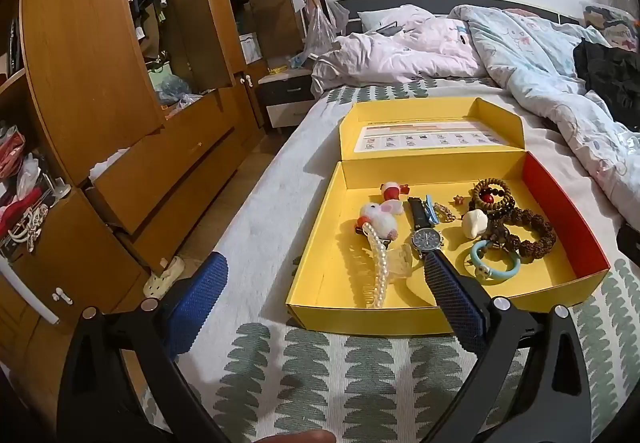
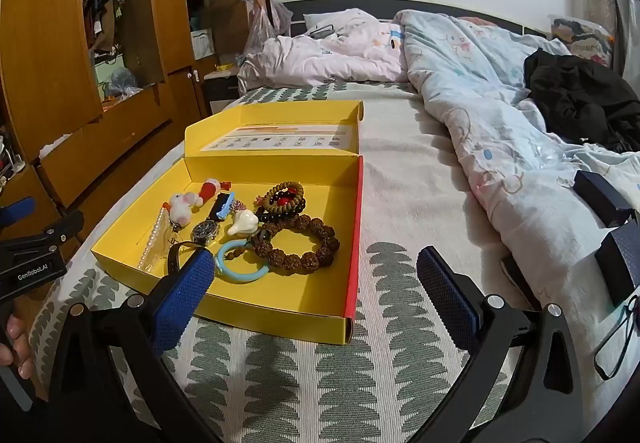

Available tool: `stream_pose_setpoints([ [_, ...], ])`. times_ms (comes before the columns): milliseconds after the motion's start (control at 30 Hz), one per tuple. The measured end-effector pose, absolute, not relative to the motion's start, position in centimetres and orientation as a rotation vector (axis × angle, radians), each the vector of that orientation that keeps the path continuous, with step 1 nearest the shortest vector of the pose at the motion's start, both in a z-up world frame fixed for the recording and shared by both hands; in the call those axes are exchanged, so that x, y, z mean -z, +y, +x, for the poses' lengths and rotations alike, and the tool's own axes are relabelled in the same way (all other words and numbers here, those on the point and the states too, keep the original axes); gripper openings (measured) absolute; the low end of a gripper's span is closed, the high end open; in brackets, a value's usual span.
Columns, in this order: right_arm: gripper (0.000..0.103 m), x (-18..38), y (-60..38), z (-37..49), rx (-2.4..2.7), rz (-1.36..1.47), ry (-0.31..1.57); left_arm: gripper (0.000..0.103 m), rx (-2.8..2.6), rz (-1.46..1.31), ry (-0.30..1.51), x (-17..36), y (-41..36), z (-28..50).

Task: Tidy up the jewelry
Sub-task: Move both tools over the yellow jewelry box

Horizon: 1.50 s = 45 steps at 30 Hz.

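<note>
Your left tongs (image 1: 326, 279) and right tongs (image 2: 316, 275) are both spread wide, pinching nothing. The jewelry (image 2: 296, 243) lies in the yellow box (image 1: 316, 235) just ahead of both, on the bed (image 2: 400, 171).

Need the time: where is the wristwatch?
In the yellow box, the wristwatch lies mid-tray between the pearl strand and the blue ring.

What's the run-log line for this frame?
left gripper: open, empty | right gripper: open, empty | jewelry in yellow box | nothing picked yet
</note>
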State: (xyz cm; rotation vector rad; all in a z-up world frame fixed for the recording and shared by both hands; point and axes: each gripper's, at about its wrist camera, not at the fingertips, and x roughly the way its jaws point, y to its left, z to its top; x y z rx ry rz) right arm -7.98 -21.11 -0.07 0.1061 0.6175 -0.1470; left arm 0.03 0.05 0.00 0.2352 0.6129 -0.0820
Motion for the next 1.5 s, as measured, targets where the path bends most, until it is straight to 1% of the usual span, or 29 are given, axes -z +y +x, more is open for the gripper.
stream_pose_setpoints([
  [567, 0.100, 0.1, -21.1, -8.0, 0.148, 0.106, 0.612, 0.097, 0.081, 0.242, 0.617, 0.0, -0.1, 0.0],
  [800, 0.100, 0.4, -21.0, -8.0, 0.143, 0.102, 0.593, 0.097, 0.087, 0.237, 0.628, 0.8, -1.2, -0.2],
  [1000, 0.100, -0.6, -20.9, -8.6, 0.134, 0.091, 0.554, 0.097, 0.084, 0.223, 0.636, 1.1, -1.9, -0.7],
  [1033, 0.100, -0.6, -20.8, -8.6, 0.135, 0.083, 0.545, 0.097, 0.087, 0.223, 0.639, 1.1, -0.6, 0.6],
  [1200, 0.100, -1.1, -19.9, -8.5, 0.101, 0.030, 0.510, 0.097, 0.043, 0.266, 0.654, 1.7, -0.9, 1.6],
  [1333, 0.100, -2.1, -18.7, -8.0, 0.029, 0.014, 0.484, 0.097, 0.056, 0.225, 0.675, 0.7, -0.2, 3.0],
  [1500, 0.100, -3.1, -18.2, -4.4, -0.047, 0.020, 0.555, 0.097, 0.074, 0.207, 0.697, -0.5, -0.8, 5.3],
])
